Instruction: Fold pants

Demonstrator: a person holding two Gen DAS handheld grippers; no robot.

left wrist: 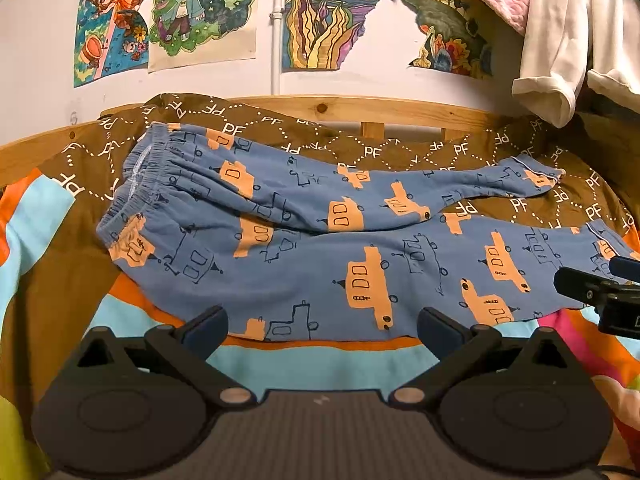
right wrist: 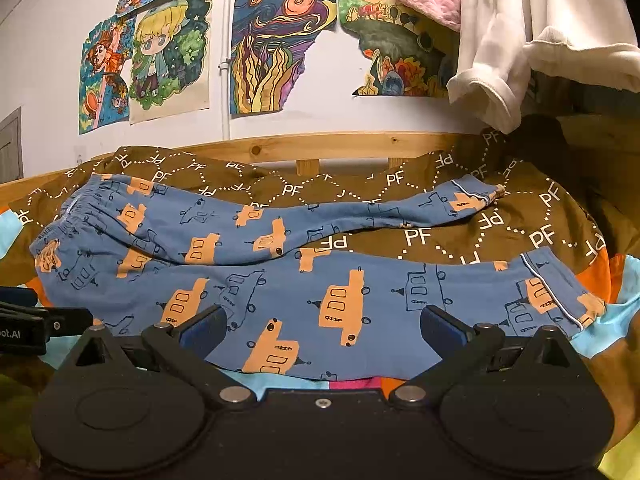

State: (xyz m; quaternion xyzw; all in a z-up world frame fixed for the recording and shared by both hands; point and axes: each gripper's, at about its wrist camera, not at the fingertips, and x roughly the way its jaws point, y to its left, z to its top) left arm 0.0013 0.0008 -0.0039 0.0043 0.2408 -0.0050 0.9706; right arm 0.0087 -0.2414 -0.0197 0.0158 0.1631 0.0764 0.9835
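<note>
Blue pants (left wrist: 320, 248) (right wrist: 304, 292) with orange car prints lie spread flat on the bed, waistband at the left, two legs running right and splayed apart. The far leg's cuff (right wrist: 476, 196) lies on the brown cover; the near leg's cuff (right wrist: 560, 296) sits at the right. My left gripper (left wrist: 322, 326) stands open just in front of the near leg's lower edge, holding nothing. My right gripper (right wrist: 324, 326) is open too, low over the near leg's front edge. The right gripper's body (left wrist: 600, 292) shows at the right edge of the left wrist view.
A brown "PF" patterned cover (left wrist: 360, 148) and a striped colourful blanket (left wrist: 304, 364) lie under the pants. A wooden bed rail (right wrist: 340, 144) runs behind. White and pink garments (left wrist: 568, 40) hang at the upper right. Drawings (right wrist: 276, 48) cover the wall.
</note>
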